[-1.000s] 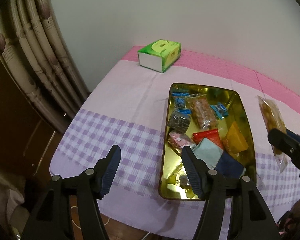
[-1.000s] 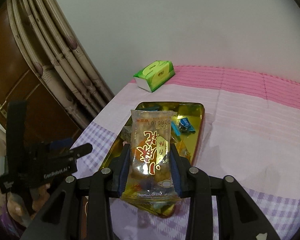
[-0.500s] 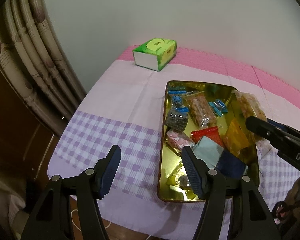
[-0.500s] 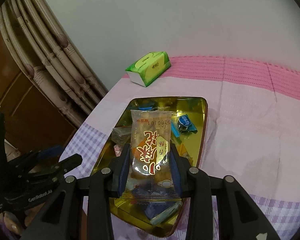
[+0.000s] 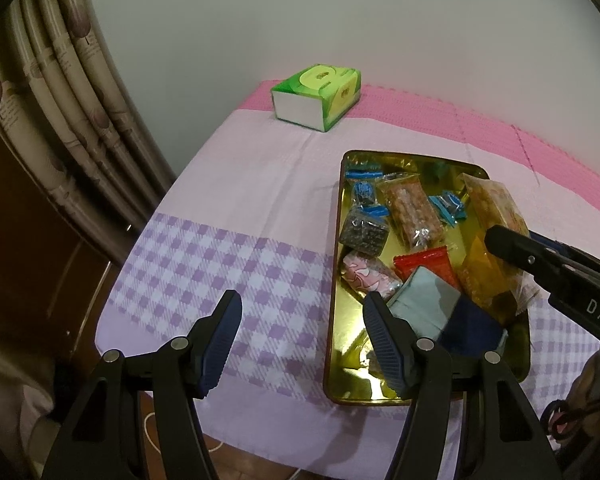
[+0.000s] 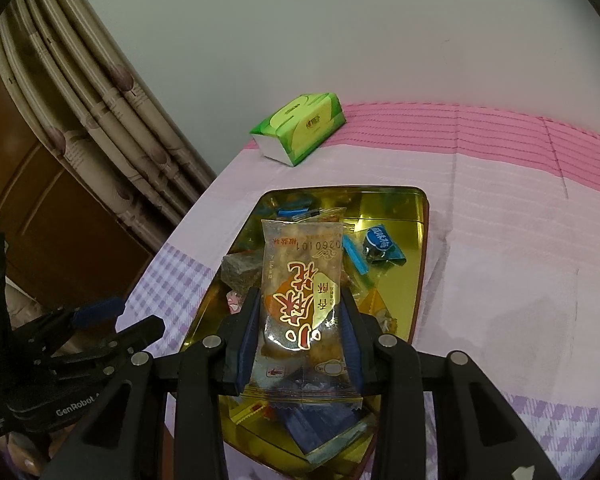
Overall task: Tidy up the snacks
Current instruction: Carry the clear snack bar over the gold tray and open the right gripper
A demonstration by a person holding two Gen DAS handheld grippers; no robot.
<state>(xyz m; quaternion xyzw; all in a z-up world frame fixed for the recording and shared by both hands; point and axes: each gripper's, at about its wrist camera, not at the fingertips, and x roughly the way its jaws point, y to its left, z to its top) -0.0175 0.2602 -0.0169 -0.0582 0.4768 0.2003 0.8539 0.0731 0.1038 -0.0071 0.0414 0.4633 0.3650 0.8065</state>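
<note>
Tray (image 5: 334, 280) holds many snacks. Right gripper (image 6: 300, 332) clamps packet (image 6: 302, 292) over tray, unreleased. Left gripper (image 5: 300, 340) open, empty.

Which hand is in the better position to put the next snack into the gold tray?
The right. The right gripper is shut on the clear snack packet directly above the gold tray. The left gripper is open and empty, mostly over the checked cloth.
</note>
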